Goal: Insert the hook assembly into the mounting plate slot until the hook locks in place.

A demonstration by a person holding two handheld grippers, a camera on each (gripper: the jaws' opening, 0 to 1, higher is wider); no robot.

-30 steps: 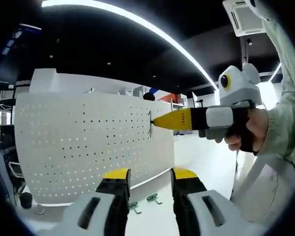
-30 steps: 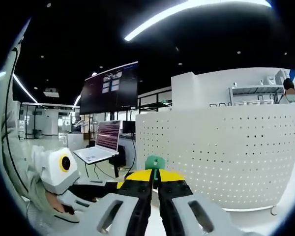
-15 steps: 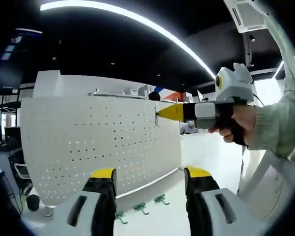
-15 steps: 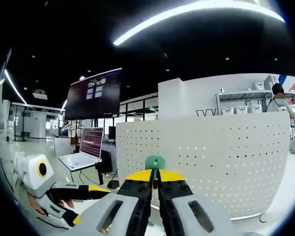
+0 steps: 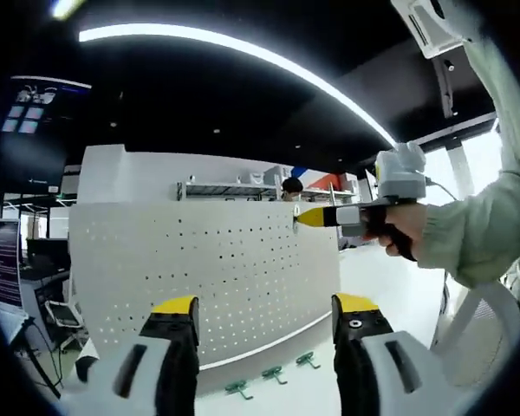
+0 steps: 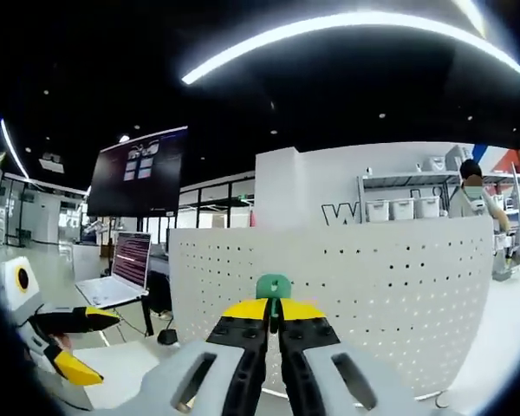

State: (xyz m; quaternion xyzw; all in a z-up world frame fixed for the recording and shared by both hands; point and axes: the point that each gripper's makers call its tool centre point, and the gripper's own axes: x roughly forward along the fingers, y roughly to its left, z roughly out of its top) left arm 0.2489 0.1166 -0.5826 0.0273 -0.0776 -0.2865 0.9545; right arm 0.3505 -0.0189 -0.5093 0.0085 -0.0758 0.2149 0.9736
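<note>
The right gripper (image 6: 274,322) is clenched on the green hook (image 6: 273,286), held at the white pegboard (image 6: 347,295) near its upper edge. The left gripper (image 5: 263,314) is released, facing the pegboard's front, spare hooks (image 5: 273,374) at its foot. Seat it well by driving squarely into the holes, then pressing down till it catches.

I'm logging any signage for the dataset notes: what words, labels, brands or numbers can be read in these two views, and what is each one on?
"W": a single large dark letter on the white wall behind the pegboard, right gripper view; anything after it is hidden by the shelf rack.
Hanging monitor: small tiles, too small to read.
Laptop screen: lines of text, too blurred to read.
Nothing readable on the pegboard, green hook or either claw.
</note>
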